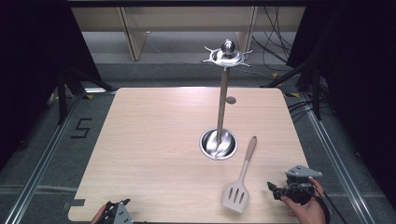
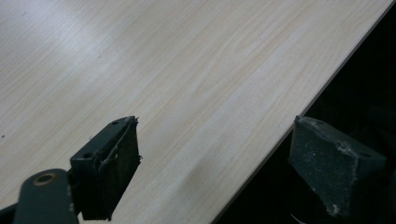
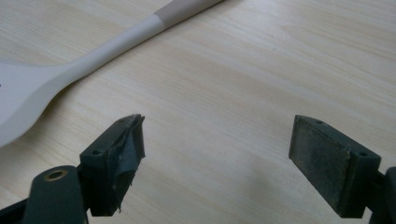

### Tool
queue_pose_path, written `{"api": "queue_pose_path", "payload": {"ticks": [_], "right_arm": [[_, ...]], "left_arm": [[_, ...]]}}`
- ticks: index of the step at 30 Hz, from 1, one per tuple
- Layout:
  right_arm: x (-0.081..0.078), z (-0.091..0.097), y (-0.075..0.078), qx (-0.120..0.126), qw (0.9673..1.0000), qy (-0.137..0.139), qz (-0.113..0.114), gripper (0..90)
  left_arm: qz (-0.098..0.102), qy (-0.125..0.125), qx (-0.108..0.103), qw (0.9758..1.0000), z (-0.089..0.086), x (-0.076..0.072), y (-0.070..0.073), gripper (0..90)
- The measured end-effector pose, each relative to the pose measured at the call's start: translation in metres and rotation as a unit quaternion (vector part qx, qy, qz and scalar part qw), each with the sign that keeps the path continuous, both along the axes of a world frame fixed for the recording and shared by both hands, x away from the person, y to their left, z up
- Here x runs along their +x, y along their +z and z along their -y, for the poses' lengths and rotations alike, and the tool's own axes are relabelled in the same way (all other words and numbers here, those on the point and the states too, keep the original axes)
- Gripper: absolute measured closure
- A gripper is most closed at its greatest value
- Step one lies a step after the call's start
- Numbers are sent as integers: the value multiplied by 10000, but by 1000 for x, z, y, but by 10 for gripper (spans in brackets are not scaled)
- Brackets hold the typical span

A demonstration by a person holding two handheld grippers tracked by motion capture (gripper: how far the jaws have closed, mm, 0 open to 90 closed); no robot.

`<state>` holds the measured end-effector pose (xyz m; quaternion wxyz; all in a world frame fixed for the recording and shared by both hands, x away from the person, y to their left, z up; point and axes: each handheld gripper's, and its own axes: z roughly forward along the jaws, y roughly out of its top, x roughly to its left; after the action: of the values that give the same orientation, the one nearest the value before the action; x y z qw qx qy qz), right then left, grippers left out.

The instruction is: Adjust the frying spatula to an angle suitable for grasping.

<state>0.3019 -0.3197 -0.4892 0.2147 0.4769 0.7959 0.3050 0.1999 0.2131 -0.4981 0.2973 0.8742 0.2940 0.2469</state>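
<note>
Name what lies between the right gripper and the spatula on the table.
Nothing: bare wood of the table separates the open right gripper from the spatula, as the high view and the right gripper view both show.

Spread jaws beside white spatula [image 3: 70, 70]

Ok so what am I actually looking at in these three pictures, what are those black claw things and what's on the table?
A person sits at a light wooden table, holding a hand tool in each hand. The top picture looks down from above: the left gripper is at the near left edge, the right gripper near right. The other two pictures come from small cameras riding on each gripper, looking along its black jaws. Both grippers are open and hold nothing. On the table stand a tall silver metal utensil stand with hooks on top, and beside it lies a white slotted spatula with a beige handle, close to the right gripper.
</note>
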Motion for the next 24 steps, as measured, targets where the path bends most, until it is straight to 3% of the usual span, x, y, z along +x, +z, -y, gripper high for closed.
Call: {"api": "queue_pose_path", "payload": {"ticks": [3,5,7,9,10,13,16,17,19,24], "right_arm": [[0,-1,1,21,10000,59,-2,190],[-1,-4,1,145,9997,-125,-147,190],[2,-1,0,-29,9999,108,54,189],[1,-6,2,92,9999,-54,-102,190],[5,-5,2,-35,9999,128,39,191],[6,-9,4,18,10000,11,-26,191],[12,-13,8,71,9999,73,-64,186],[16,-12,8,21,9996,245,148,186],[19,-15,9,65,9996,237,158,185],[24,-21,10,116,9998,157,-59,185]], "left_arm": [[30,-17,48,10000,0,0,1,153],[27,-10,39,10000,0,0,1,153],[27,-18,44,10000,0,0,1,152],[7,-15,6,10000,0,0,0,153],[7,-21,8,10000,0,0,0,153],[4,-36,17,10000,1,0,0,152],[0,-25,9,10000,1,0,-1,153],[-1,-30,6,10000,1,0,-1,153],[-3,-41,6,10000,0,0,-1,152],[52,-55,55,10000,2,0,-2,153]]}}
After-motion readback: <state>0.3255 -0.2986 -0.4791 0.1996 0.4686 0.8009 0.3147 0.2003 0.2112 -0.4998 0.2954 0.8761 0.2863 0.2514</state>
